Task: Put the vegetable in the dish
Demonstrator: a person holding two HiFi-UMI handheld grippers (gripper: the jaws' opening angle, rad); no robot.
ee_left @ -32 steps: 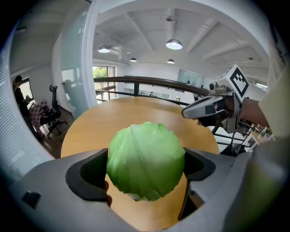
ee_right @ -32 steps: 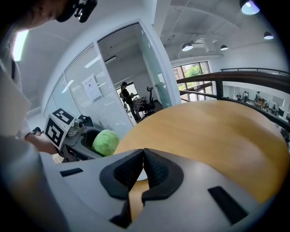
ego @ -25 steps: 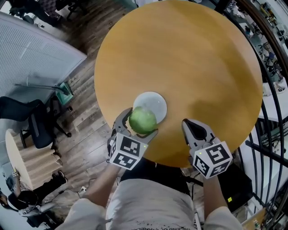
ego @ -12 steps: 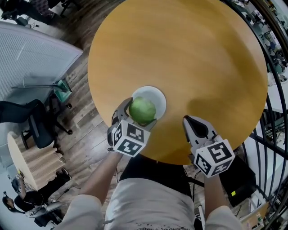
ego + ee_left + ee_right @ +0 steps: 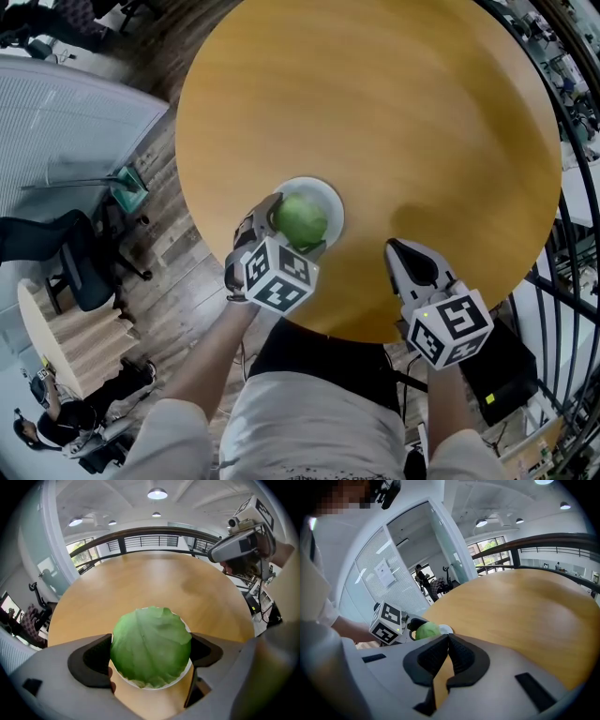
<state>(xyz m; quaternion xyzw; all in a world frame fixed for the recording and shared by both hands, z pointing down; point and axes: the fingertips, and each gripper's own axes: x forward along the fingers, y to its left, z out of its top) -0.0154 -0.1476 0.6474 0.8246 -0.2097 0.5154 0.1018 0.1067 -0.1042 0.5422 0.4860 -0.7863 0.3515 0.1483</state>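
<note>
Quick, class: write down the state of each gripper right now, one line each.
Left gripper: shut on the green cabbage, over the white dish.
Right gripper: shut, holding nothing.

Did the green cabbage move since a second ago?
Yes. The cabbage in the left gripper moved from the near rim of the dish to over its middle.

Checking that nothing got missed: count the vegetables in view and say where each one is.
1. The green cabbage is clamped in the left tongs, over the white dish at the table's near edge. Right tongs are shut, empty. None seem hidden.
</note>
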